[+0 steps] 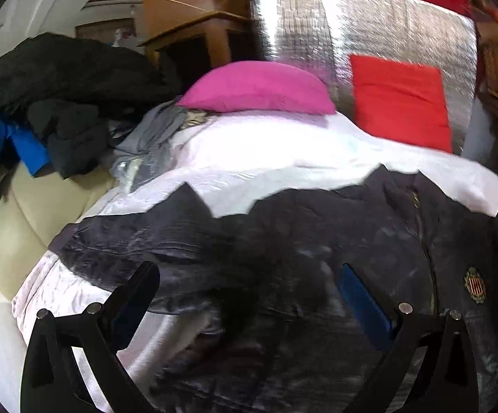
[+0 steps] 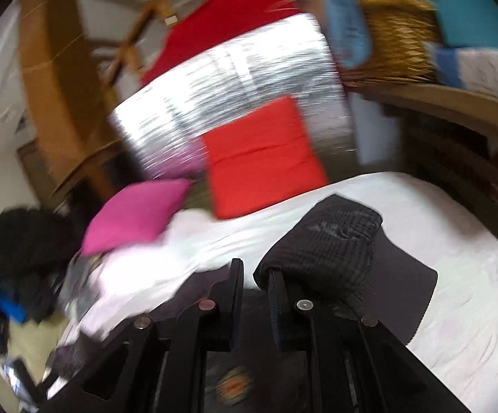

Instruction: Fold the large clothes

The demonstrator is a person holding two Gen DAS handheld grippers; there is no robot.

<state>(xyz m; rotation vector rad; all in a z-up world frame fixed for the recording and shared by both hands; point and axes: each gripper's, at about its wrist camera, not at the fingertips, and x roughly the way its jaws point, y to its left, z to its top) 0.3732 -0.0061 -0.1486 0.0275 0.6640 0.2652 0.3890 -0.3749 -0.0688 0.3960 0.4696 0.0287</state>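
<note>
**Dark jacket on bed, two tools over it**

Item: dark jacket [image 1: 283, 241], zip and embroidered crest [image 1: 475, 287] showing, spread across the white bed sheet [image 1: 266, 158]. Left tool [image 1: 249, 285]: fingers wide apart above the jacket body, holding nothing. Right tool [image 2: 256, 275]: fingers drawn near together, a knit cuff [image 2: 331, 247] draped over the right finger; whether the cloth is pinched cannot be told. Also present: pink pillow [image 1: 259, 86], red cushion [image 1: 400, 99], silver foil panel [image 1: 369, 27], heap of dark clothes [image 1: 59, 79], wicker basket [image 2: 393, 41]

Bare white sheet [image 1: 283, 158] between dark jacket [image 1: 283, 241] and pink pillow [image 1: 259, 86]
</note>
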